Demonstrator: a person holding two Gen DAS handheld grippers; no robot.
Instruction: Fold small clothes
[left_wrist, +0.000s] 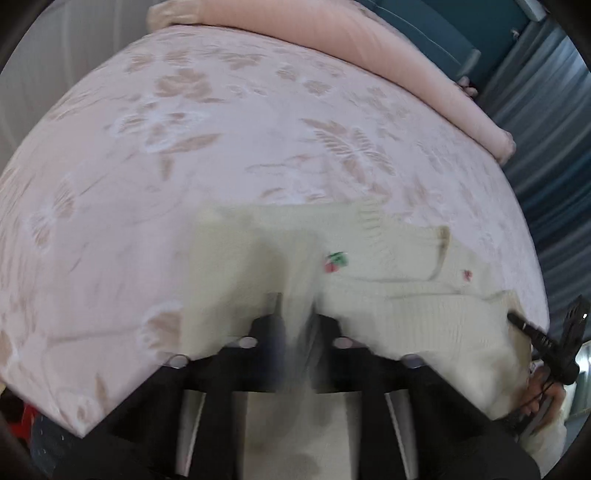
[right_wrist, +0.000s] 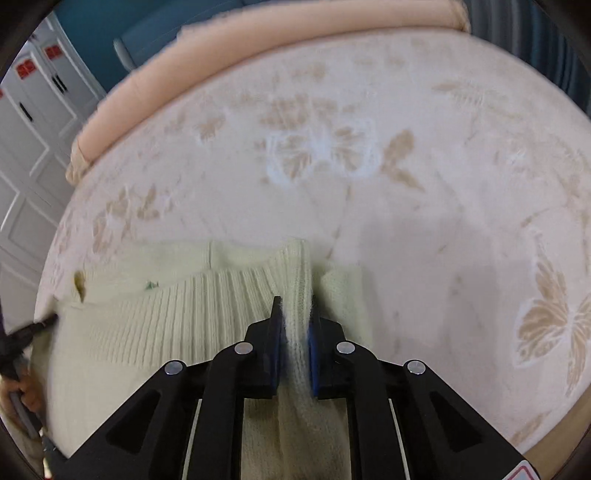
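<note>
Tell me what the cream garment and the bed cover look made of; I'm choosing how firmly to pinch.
Cream garment: soft knitted yarn, likely wool or acrylic, shown by ribbed rows and fuzzy fibres. Bed cover: matte woven or quilted fabric with a raised floral and butterfly pattern; fibre unclear.

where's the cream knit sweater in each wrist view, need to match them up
Left wrist view: the cream knit sweater fills the lower centre and right, blurred, pinched in the left gripper.
Right wrist view: it lies lower left to centre, its ribbed edge clamped in the right gripper.
Shared landmark: the rolled peach blanket along the far edge of the floral bedspread.
</note>
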